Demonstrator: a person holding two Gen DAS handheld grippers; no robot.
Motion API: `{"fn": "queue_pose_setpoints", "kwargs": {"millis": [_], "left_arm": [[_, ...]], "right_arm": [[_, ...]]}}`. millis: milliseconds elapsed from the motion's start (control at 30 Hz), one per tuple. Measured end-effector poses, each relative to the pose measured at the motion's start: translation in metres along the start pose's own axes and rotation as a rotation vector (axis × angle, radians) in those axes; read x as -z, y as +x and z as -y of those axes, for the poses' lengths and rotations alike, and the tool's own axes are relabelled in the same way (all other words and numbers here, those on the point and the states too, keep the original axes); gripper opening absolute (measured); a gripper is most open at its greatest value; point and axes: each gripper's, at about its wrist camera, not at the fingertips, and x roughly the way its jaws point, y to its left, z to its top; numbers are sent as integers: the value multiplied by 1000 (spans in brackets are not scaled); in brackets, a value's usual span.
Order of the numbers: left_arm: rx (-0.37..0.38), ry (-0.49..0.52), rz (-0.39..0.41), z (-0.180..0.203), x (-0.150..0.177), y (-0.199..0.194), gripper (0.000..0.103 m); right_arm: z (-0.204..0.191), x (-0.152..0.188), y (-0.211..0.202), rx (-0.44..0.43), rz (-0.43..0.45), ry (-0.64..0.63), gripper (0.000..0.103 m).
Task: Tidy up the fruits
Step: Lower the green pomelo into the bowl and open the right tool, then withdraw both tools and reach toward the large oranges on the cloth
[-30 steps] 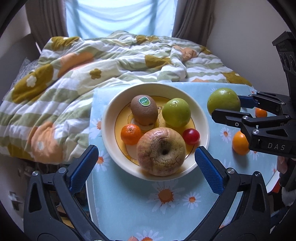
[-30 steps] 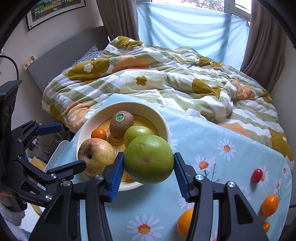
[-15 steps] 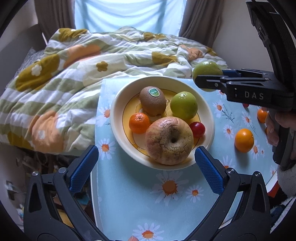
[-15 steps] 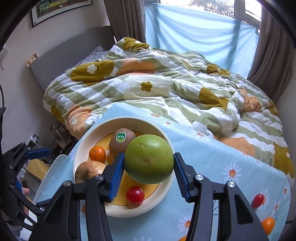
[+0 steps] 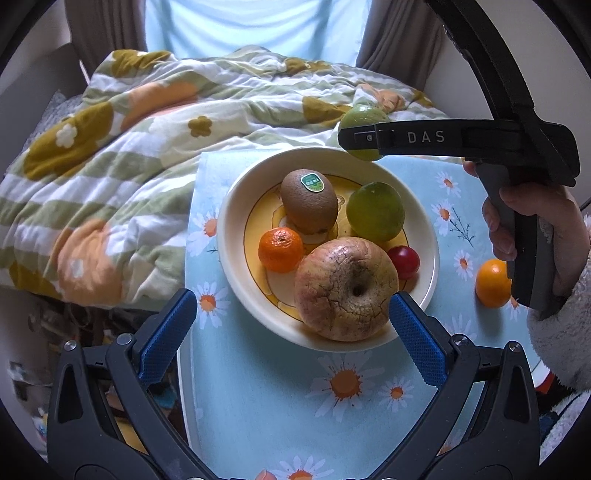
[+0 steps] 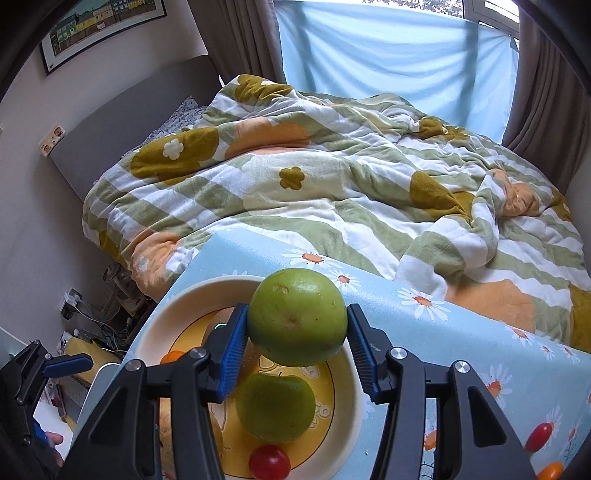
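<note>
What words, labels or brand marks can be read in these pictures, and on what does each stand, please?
"DAS": white letters on the side of the right gripper.
Green sticker on the kiwi: print too small to read.
Framed picture on the wall: no text legible.

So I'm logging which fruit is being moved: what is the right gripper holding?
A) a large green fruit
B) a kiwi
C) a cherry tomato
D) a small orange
A: the right gripper is shut on the large green fruit, above the bowl.
</note>
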Motion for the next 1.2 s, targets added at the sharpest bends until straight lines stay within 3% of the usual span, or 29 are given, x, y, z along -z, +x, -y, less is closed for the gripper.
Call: {"fn": "queue_pose_setpoints", "kwargs": {"millis": [133, 167, 200, 267, 567, 800, 967, 1200], "left_arm": [[3, 4, -2, -1, -2, 2, 103], [3, 5, -3, -1, -2, 2, 103], [5, 6, -4, -1, -3, 2, 103], [7, 7, -6, -1, -4, 2, 103], [12, 42, -1, 7, -10, -6, 103], [5, 71, 18, 25, -18, -27, 103], [-20, 73, 47, 51, -22, -44, 103], [-59, 47, 81, 107, -23, -60, 103]], "right_arm": [[2, 2, 7, -18, -21, 24, 49], [2, 2, 6, -26, -7, 32, 55], [3, 2, 4, -32, 4, 37, 72], [3, 1, 1, -39, 20, 43, 94], [6, 9, -16, 3, 43, 66, 95], [15, 15, -58, 26, 85, 95, 95], [31, 28, -95, 24, 106, 105, 103], [68, 62, -151, 25, 109, 101, 103]]}}
